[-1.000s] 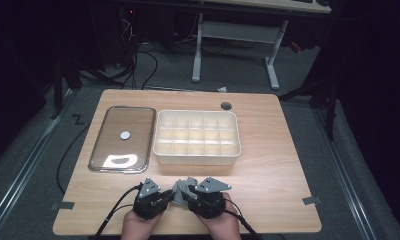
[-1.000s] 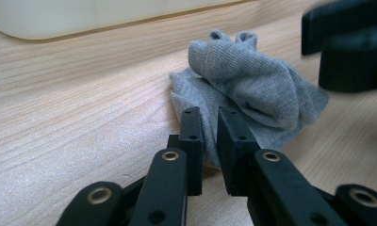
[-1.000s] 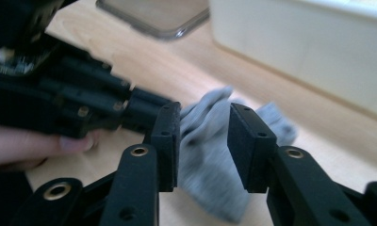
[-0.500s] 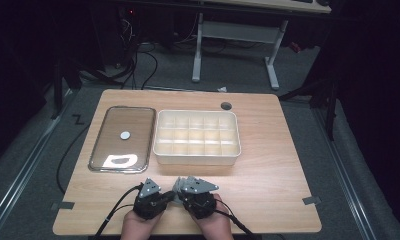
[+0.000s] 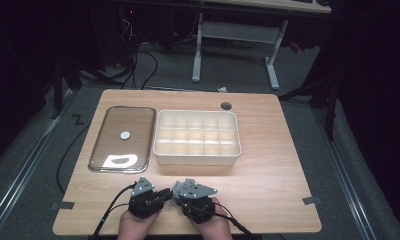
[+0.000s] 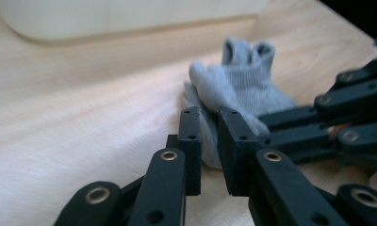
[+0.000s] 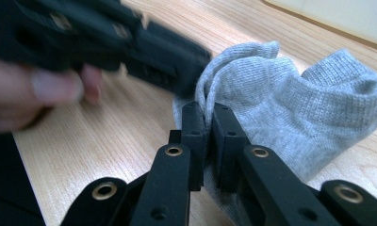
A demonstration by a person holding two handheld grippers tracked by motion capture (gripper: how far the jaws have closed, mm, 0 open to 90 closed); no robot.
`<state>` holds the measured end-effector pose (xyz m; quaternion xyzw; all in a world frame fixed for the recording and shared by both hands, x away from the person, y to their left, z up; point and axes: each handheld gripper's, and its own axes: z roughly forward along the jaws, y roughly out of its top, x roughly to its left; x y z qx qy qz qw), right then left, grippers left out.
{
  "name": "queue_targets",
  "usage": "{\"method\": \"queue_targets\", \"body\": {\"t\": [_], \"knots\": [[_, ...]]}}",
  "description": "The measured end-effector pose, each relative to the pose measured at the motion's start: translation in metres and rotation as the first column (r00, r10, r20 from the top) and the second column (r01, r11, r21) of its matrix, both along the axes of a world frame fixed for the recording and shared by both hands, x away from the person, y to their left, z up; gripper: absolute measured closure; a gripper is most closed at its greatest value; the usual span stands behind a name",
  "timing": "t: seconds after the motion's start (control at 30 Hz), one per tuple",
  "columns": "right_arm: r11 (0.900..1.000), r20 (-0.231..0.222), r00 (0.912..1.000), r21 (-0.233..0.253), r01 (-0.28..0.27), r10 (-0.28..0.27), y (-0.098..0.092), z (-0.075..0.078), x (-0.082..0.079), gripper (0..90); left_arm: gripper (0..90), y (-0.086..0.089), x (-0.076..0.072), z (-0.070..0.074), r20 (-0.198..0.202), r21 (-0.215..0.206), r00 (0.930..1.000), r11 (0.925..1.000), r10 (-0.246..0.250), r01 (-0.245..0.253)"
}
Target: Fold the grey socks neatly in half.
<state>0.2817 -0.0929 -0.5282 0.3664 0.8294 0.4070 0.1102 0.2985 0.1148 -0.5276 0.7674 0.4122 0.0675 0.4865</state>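
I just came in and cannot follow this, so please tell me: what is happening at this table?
A person holds a hand-held gripper in each hand at the near edge of the wooden table. Both work on a small grey knitted sock. The right hand-held gripper is shut on a fold of it, and the left hand-held gripper has its jaws around an edge. Farther back stand a cream plastic compartment box and its clear lid.

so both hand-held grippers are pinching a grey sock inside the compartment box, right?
Not inside the box. The sock lies on the bare table, at the near edge and apart from the box, as both gripper views show. The left hand-held gripper and right hand-held gripper do each pinch it.
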Motion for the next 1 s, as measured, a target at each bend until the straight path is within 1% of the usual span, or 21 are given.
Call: {"method": "queue_targets", "body": {"t": [0.07, 0.1, 0.13, 0.2, 0.23, 0.3, 0.33, 0.4, 0.43, 0.5, 0.57, 0.6, 0.67, 0.7, 0.73, 0.8, 0.87, 0.93, 0.97, 1.0], "knots": [[1.0, 0.003, 1.0, -0.002, -0.002, 0.002, 0.0, -0.001, 0.0, 85.5, 82.9, 0.004, -0.001, 0.011, 0.052, -0.015, 0.9986, 0.9999, 0.001, 0.0], [1.0, 0.004, 1.0, -0.001, -0.003, 0.003, 0.0, -0.001, 0.001, 85.4, 86.2, 0.003, -0.002, 0.015, 0.071, -0.02, 0.9974, 0.9998, -0.008, 0.009], [1.0, 0.004, 1.0, -0.001, -0.004, 0.004, 0.001, -0.001, 0.001, 85.3, 87.7, 0.0, -0.004, 0.022, 0.103, -0.014, 0.9944, 0.9996, -0.023, 0.025], [1.0, 0.006, 1.0, 0.001, -0.004, 0.004, 0.001, -0.001, 0.001, 84.9, 90.0, -0.007, -0.005, 0.028, 0.126, -0.008, 0.9905, 0.9984, -0.054, 0.056], [1.0, 0.009, 0.9999, 0.001, -0.006, 0.006, 0.001, -0.001, 0.001, 84.6, 90.0, -0.012, -0.004, 0.028, 0.128, -0.005, 0.9891, 0.9973, -0.071, 0.073], [1.0, 0.009, 0.9999, 0.003, -0.005, 0.005, 0.002, -0.001, 0.001, 83.7, 90.0, -0.02, 0.0, 0.026, 0.119, -0.002, 0.9891, 0.9961, -0.087, 0.088], [1.0, 0.012, 0.9999, 0.003, -0.006, 0.006, 0.002, -0.002, 0.001, 83.2, 90.0, -0.024, 0.003, 0.022, 0.109, 0.011, 0.9897, 0.9957, -0.093, 0.092], [1.0, 0.014, 0.9999, 0.008, -0.009, 0.009, 0.002, -0.002, 0.001, 81.1, 90.0, -0.026, 0.008, 0.014, 0.083, 0.037, 0.9917, 0.9948, -0.098, 0.095], [1.0, 0.013, 0.9998, 0.016, -0.014, 0.013, 0.001, -0.001, 0.001, 79.2, 90.0, -0.026, 0.011, 0.009, 0.064, 0.043, 0.9936, 0.9949, -0.093, 0.091], [1.0, 0.019, 0.9998, 0.018, -0.011, 0.011, -0.001, 0.002, -0.002, 77.8, 90.0, -0.025, 0.013, 0.005, 0.047, 0.047, 0.9953, 0.9954, -0.085, 0.083], [0.999, 0.041, 0.9992, 0.044, -0.003, 0.001, -0.008, 0.009, -0.006, 78.9, 90.0, -0.024, 0.014, 0.002, 0.043, 0.056, 0.9953, 0.9949, -0.087, 0.084], [0.999, 0.061, 0.9981, 0.053, 0.005, -0.008, -0.011, 0.013, -0.008, 80.0, 90.0, -0.024, 0.014, 0.002, 0.043, 0.059, 0.9951, 0.9945, -0.089, 0.086], [0.998, 0.092, 0.995, 0.061, 0.033, -0.039, -0.019, 0.021, -0.009, 81.1, 90.0, -0.024, 0.015, 0.002, 0.042, 0.06, 0.995, 0.9943, -0.091, 0.089], [0.997, 0.101, 0.9935, 0.055, 0.047, -0.052, -0.022, 0.023, -0.008, 81.4, 90.0, -0.024, 0.015, 0.001, 0.041, 0.061, 0.9949, 0.9941, -0.092, 0.09], [0.997, 0.1, 0.9928, 0.051, 0.061, -0.066, -0.025, 0.023, -0.006, 81.8, 90.0, -0.024, 0.015, 0.001, 0.04, 0.061, 0.9949, 0.9941, -0.093, 0.09], [0.996, 0.077, 0.994, 0.044, 0.075, -0.078, -0.028, 0.02, -0.002, 81.7, 90.0, -0.023, 0.016, 0.0, 0.041, 0.06, 0.9948, 0.994, -0.094, 0.091], [0.997, 0.054, 0.9958, 0.017, 0.074, -0.075, -0.026, 0.011, 0.001, 80.4, 90.0, -0.022, 0.017, 0.0, 0.036, 0.065, 0.9947, 0.9935, -0.096, 0.093], [0.998, 0.033, 0.9975, -0.029, 0.064, -0.063, -0.021, 0.002, 0.003, 78.9, 90.0, -0.02, 0.018, -0.002, 0.038, 0.072, 0.995, 0.9934, -0.092, 0.089], [0.997, 0.045, 0.9972, -0.041, 0.062, -0.06, -0.02, -0.001, 0.003, 78.7, 90.0, -0.019, 0.018, -0.002, 0.039, 0.075, 0.9952, 0.9934, -0.09, 0.087], [0.997, 0.053, 0.9969, -0.039, 0.06, -0.058, -0.02, -0.002, 0.002, 78.7, 90.0, -0.017, 0.018, -0.003, 0.043, 0.082, 0.9955, 0.9933, -0.085, 0.081]]}}
